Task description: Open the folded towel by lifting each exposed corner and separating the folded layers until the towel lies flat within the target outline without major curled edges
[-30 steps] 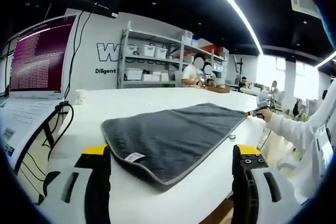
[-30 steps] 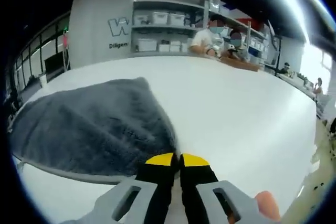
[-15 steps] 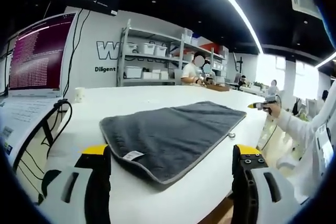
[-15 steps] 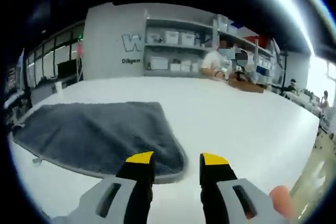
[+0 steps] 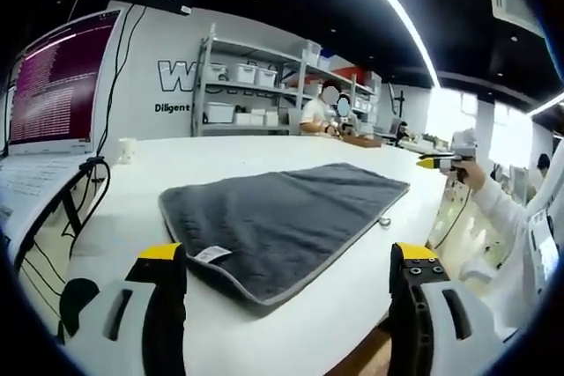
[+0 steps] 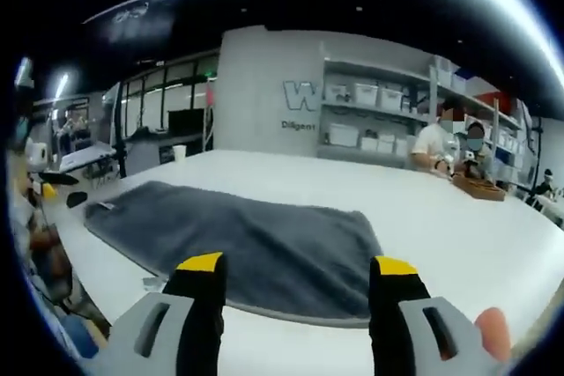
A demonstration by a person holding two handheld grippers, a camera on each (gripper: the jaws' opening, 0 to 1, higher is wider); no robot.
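Both grippers, left gripper [image 5: 286, 261] and right gripper [image 6: 300, 275], hover with jaws apart, holding nothing. Grey towel [image 5: 282, 213] lies spread on the white counter [image 5: 176, 160].

- 1 grey towel [image 5: 282, 217] with 1 white label [image 5: 211, 254]
- 1 white bench [image 5: 220, 160]
- 2 tongs: left tongs [image 5: 286, 261], right tongs [image 6: 298, 263]
- 1 laptop [image 5: 48, 85]
- 1 white cup [image 5: 127, 149]
- 1 shelf rack [image 5: 256, 85] with several white bins
- 2 people seated at far end [image 5: 322, 116]
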